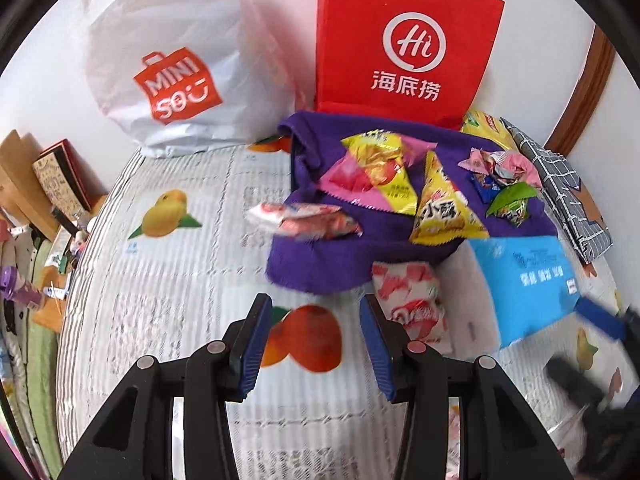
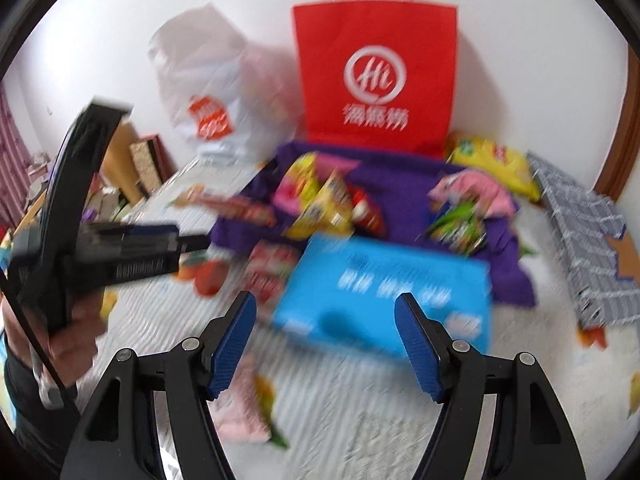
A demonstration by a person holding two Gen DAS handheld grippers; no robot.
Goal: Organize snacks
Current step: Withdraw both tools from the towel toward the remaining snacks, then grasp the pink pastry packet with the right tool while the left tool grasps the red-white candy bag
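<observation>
Several snack packets lie on a purple cloth: a pink-yellow one, a yellow one and a red-white one. Another red-white packet rests on the table just right of my left gripper, which is open and holds nothing, hovering over the fruit-print table cover. My right gripper is open too, and its pads do not touch anything. A blue packet lies on the table beyond its fingers. The left gripper, held in a hand, shows at the left of the right wrist view.
A white plastic shopping bag and a red paper bag stand against the back wall. A checkered box and a yellow bag lie at the right. Boxes and clutter sit past the table's left edge.
</observation>
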